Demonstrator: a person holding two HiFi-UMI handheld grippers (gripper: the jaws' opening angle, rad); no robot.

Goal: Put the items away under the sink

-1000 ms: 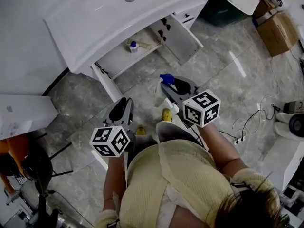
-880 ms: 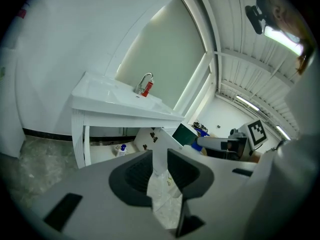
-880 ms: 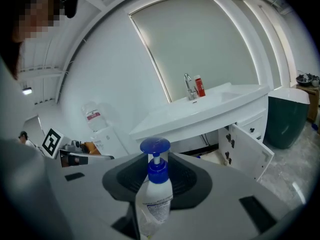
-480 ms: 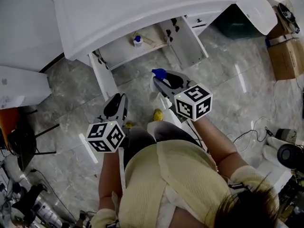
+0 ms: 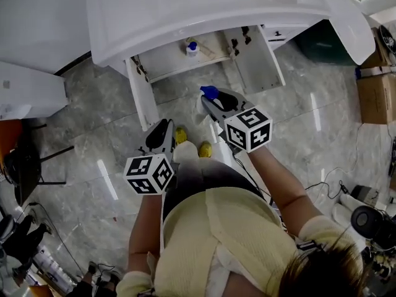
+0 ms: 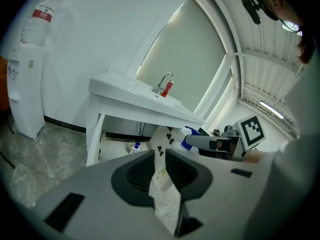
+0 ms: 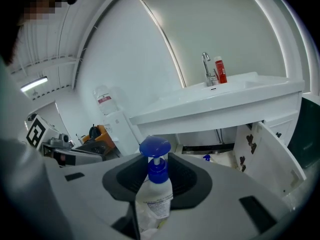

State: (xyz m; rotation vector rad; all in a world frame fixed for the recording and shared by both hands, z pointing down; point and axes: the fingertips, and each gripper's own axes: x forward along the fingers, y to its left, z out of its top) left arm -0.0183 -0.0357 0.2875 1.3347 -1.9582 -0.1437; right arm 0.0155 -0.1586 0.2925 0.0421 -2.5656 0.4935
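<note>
my left tool (image 6: 160,158) has just been closing and now pinches a crumpled pale packet (image 6: 163,196) between its pads. my right tool (image 7: 156,160) is clamped on a pump bottle (image 7: 154,191), its blue head poking out ahead of the tips. both hang in front of the open cabinet (image 5: 166,64) under the sink (image 5: 204,8), doors swung wide, with a small blue-capped bottle (image 5: 192,47) already on its floor. i judge the step is carrying both items in. i'd go in low between the doors and stand the pump bottle beside the small one without knocking it. i'd let go only once it rests, then drop the limp packet on bare floor.
</note>
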